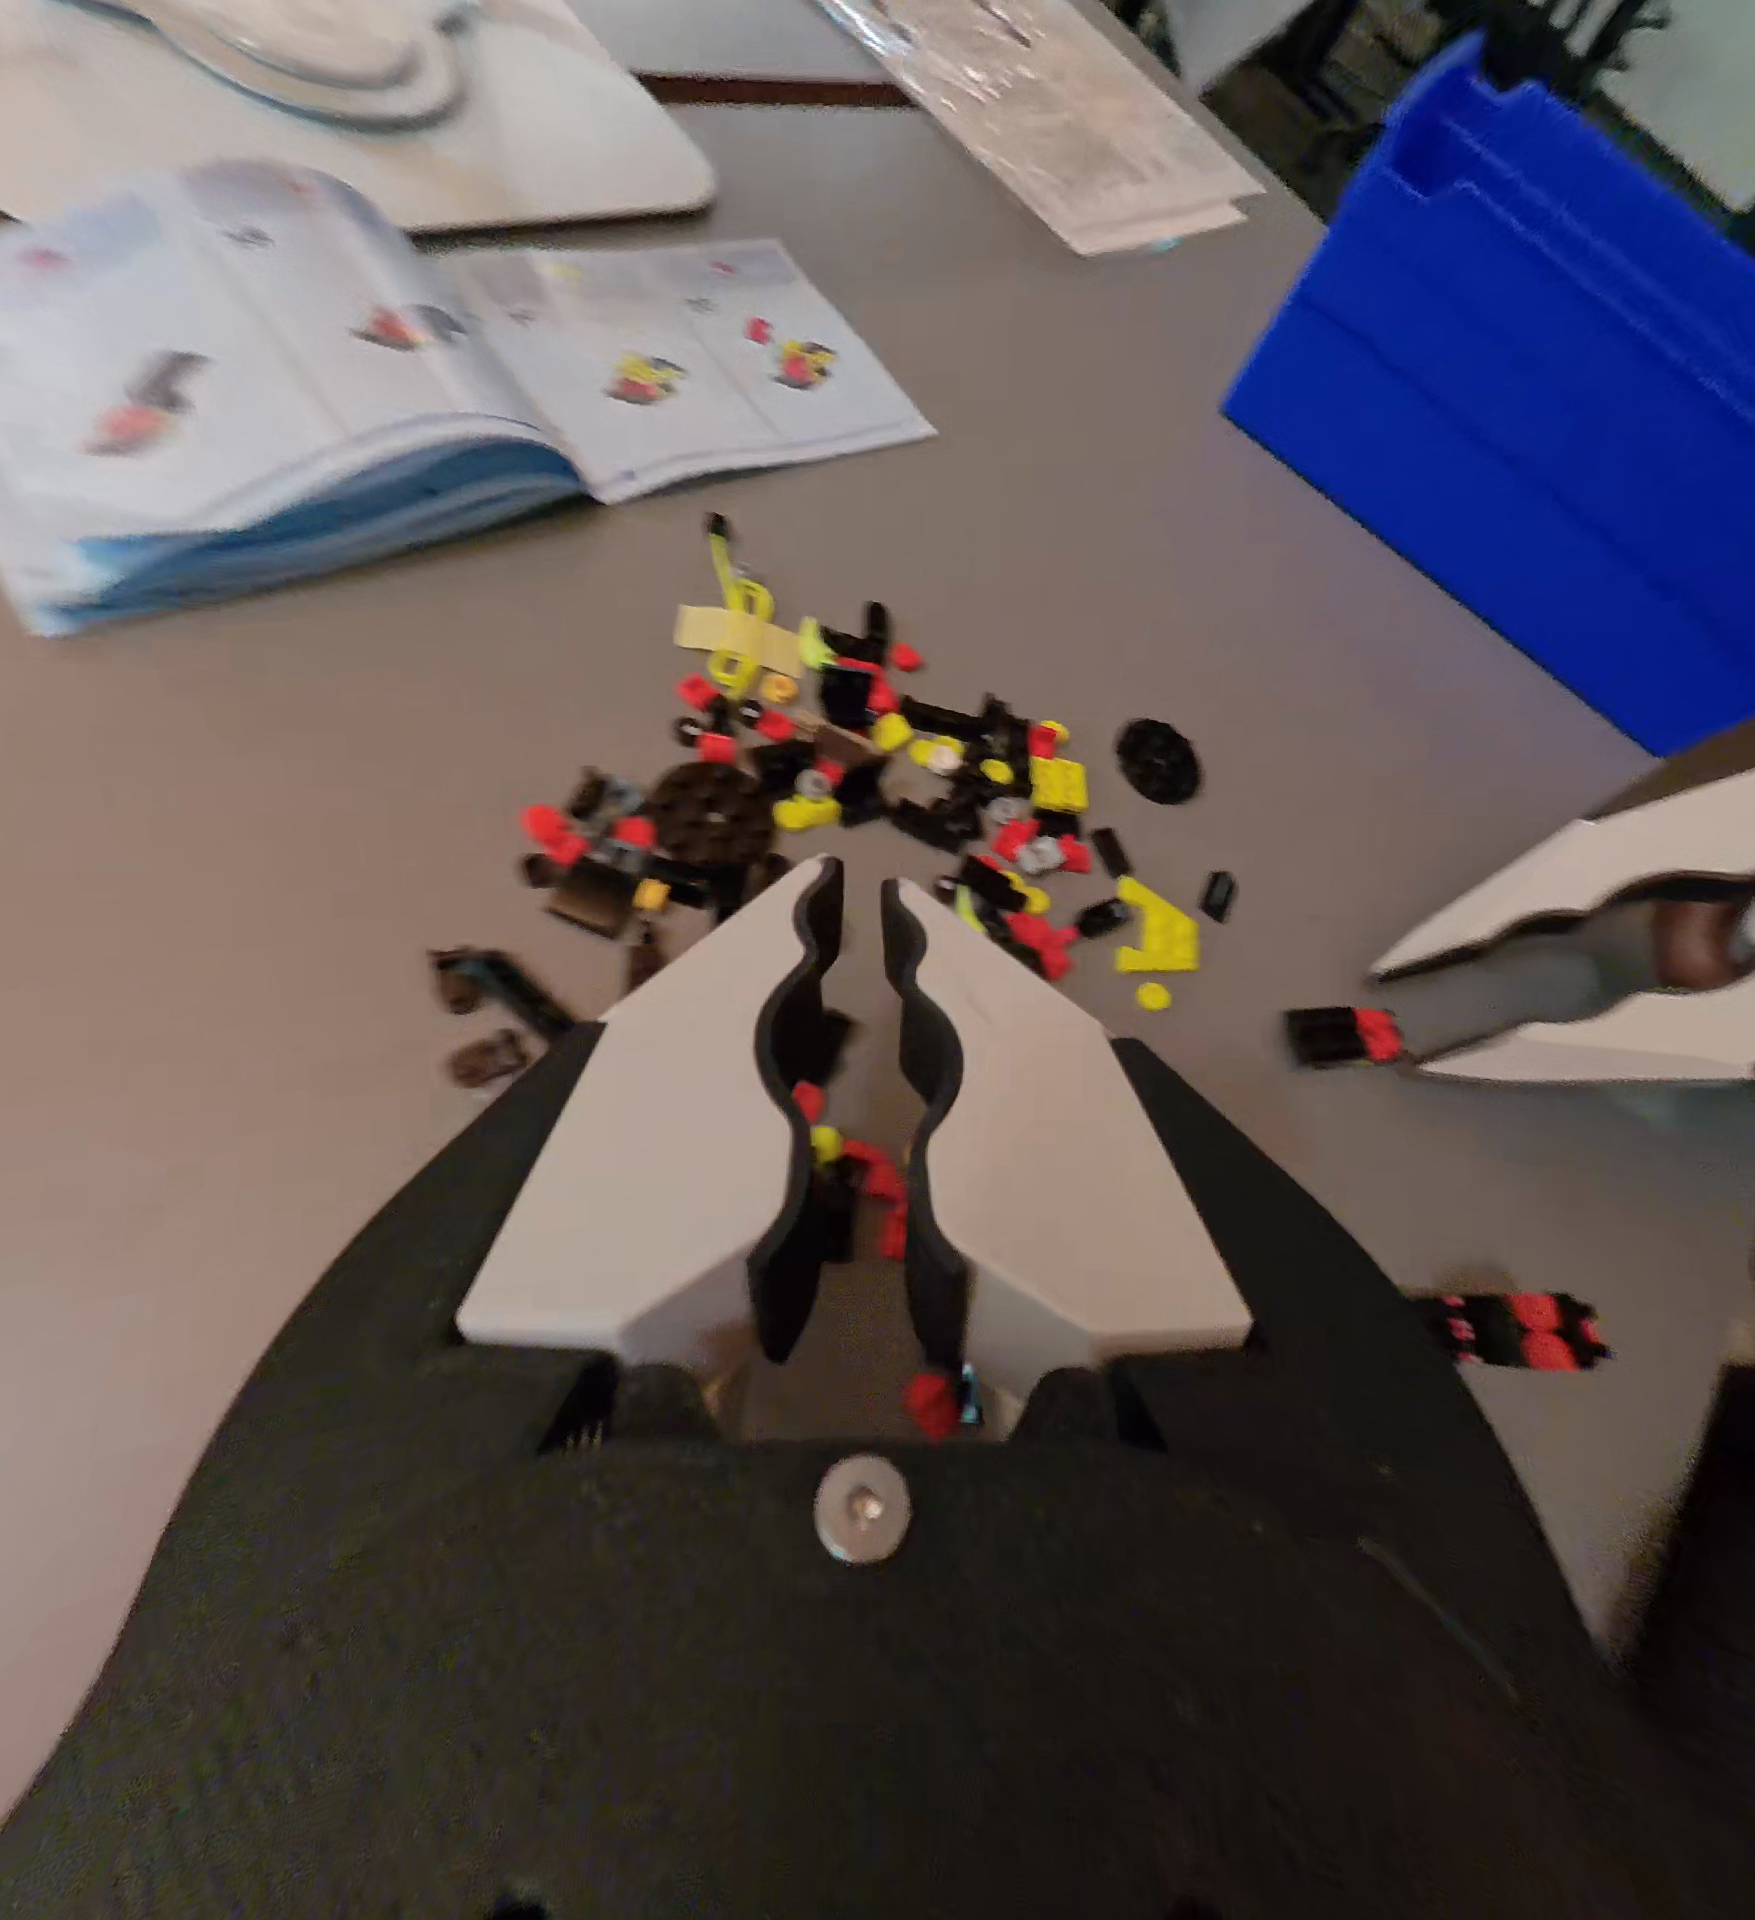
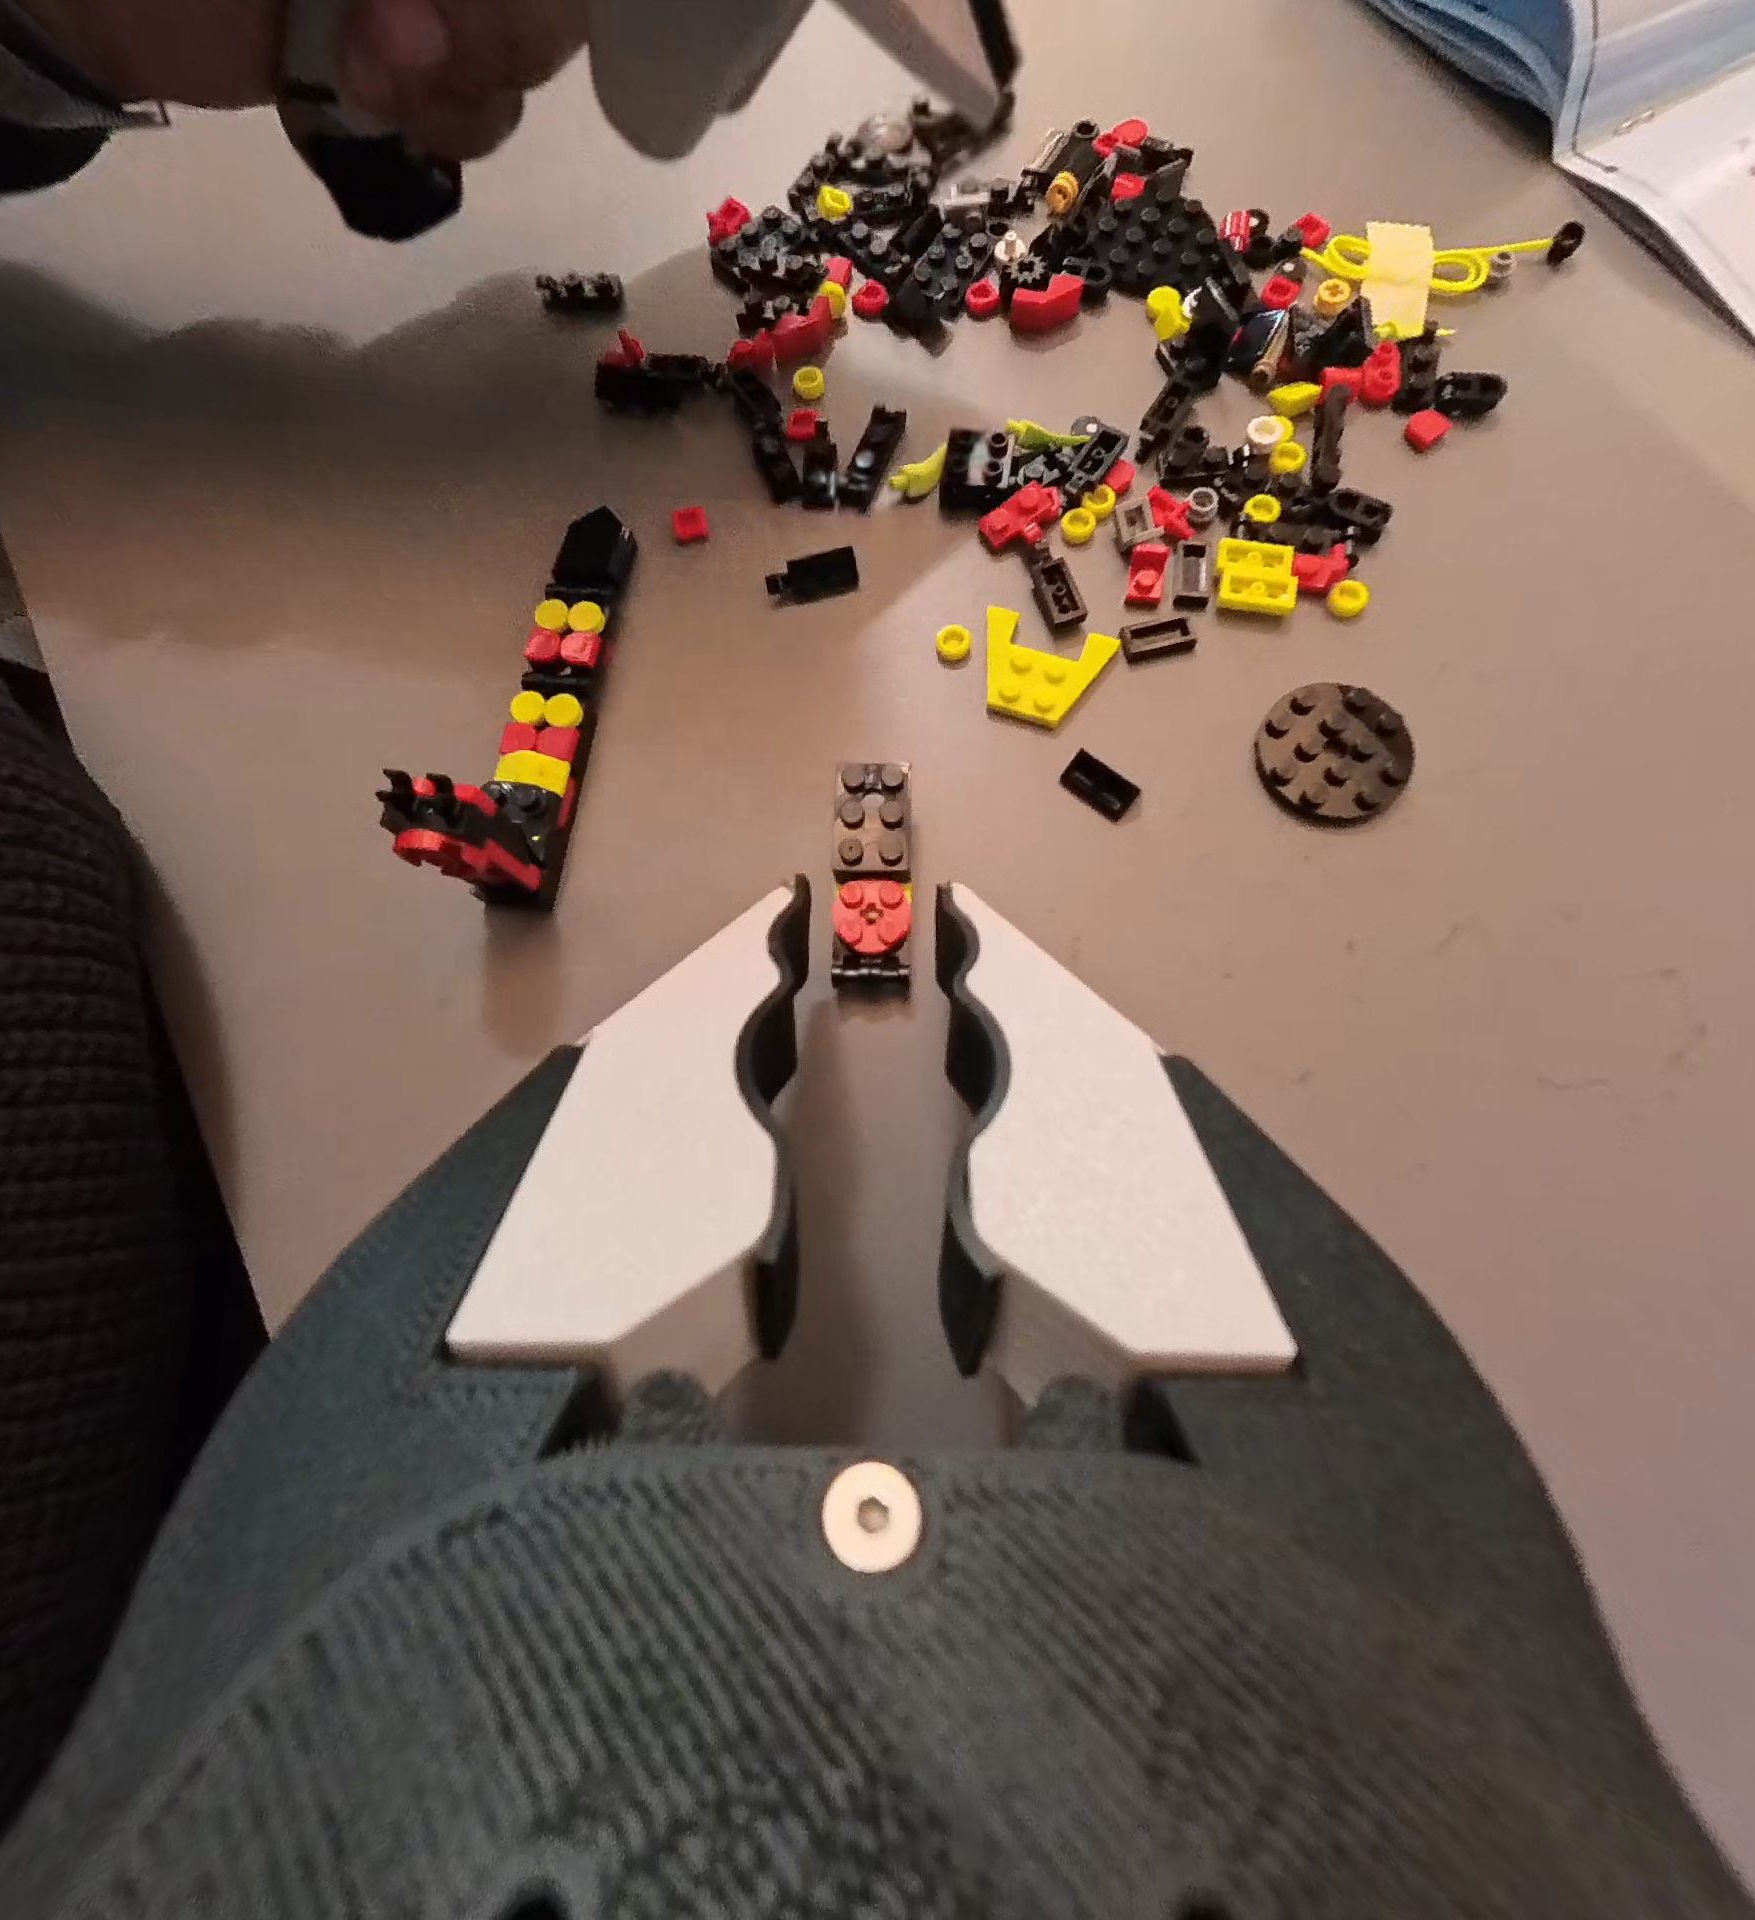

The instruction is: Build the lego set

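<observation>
The right gripper stands low over the grey table, its jaws a little apart and holding nothing. Between its fingertips lies a small black plate assembly with a round red piece on top; it rests on the table, and I cannot tell if the tips touch it. To the left of it lies a long built strip of black, red and yellow bricks, with a clawed red and black end near the table edge.

The left gripper has its jaws narrow, only a thin gap between them, with nothing clamped at the tips. Small red, yellow and black pieces show through the gap below, blurred.

Farther out is the loose pile of bricks, mostly black, red and yellow. A yellow wedge plate and a round black plate lie apart from the pile on its near side.

Beyond the pile the instruction booklet lies open. A blue plastic bin stands at the far right, and a clear plastic bag lies near the far edge.
</observation>
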Demonstrator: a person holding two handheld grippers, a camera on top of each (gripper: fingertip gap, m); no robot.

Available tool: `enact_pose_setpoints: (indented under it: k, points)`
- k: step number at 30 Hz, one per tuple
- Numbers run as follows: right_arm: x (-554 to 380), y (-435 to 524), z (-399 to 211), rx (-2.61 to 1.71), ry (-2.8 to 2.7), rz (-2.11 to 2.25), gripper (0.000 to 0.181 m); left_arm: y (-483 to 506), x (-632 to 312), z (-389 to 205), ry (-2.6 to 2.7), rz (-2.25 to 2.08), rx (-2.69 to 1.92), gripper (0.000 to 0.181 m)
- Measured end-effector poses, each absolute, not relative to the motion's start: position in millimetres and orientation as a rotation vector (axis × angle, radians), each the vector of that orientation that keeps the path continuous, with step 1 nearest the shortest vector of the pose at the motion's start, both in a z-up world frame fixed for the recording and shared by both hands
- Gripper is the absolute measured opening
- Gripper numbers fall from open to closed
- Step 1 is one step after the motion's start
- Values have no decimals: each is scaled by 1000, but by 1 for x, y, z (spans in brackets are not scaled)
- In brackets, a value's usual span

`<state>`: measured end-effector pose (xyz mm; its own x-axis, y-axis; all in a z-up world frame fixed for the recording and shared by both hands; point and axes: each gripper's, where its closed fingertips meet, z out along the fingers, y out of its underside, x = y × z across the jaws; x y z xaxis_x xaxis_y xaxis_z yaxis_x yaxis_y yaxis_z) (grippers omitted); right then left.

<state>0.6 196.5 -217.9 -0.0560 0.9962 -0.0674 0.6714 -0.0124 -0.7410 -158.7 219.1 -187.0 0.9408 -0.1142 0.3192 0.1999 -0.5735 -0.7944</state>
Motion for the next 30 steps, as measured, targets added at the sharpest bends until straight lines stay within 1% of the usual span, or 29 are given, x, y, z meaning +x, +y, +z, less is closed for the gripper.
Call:
enact_pose_setpoints:
  k: [1, 5, 17, 30]
  points:
    - [0, 197, -218, -1732, -1770, 858, 23, 219, -168, -185, -72, -382, -2133, 5]
    - [-1, 199, -216, -1745, -1741, 871, 22, 218, -186, -183, -93, -338, -2119, 4]
    - [-3, 202, -211, -1756, -1691, 892, 22, 219, -171, -190, 49, -293, -2138, 2]
    - [-5, 199, -210, -1748, -1690, 902, 21, 214, -176, -187, 32, -255, -2152, 3]
